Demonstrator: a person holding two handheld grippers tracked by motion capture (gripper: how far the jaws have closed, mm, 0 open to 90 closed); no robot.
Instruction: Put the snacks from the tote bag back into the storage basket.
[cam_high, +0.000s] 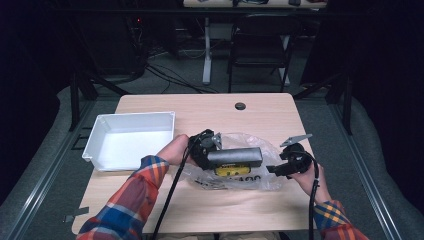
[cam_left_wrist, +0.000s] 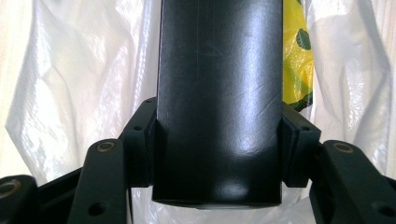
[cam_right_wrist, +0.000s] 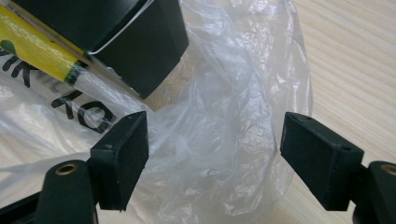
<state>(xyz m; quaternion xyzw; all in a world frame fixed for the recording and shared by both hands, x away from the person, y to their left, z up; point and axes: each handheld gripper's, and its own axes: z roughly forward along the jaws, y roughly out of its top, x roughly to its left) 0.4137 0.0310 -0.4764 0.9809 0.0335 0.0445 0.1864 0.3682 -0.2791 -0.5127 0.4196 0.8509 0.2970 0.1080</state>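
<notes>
Got my left gripper (cam_left_wrist: 218, 140) clamped on the long black rectangular box (cam_left_wrist: 219, 93), held just above the crinkly clear plastic bag (cam_right_wrist: 224, 140). My right gripper (cam_right_wrist: 215, 154) is spread apart around the bag's edge.

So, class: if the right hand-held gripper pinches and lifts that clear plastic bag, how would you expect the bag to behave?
The plastic bag is thin and heavily crumpled, so it would probably flop and sag rather than hold shape. Its glossy film looks slippery, so it may slide between the pads of the right hand-held gripper. Being mere film, it likely weighs very little and would drag across the table.
</notes>
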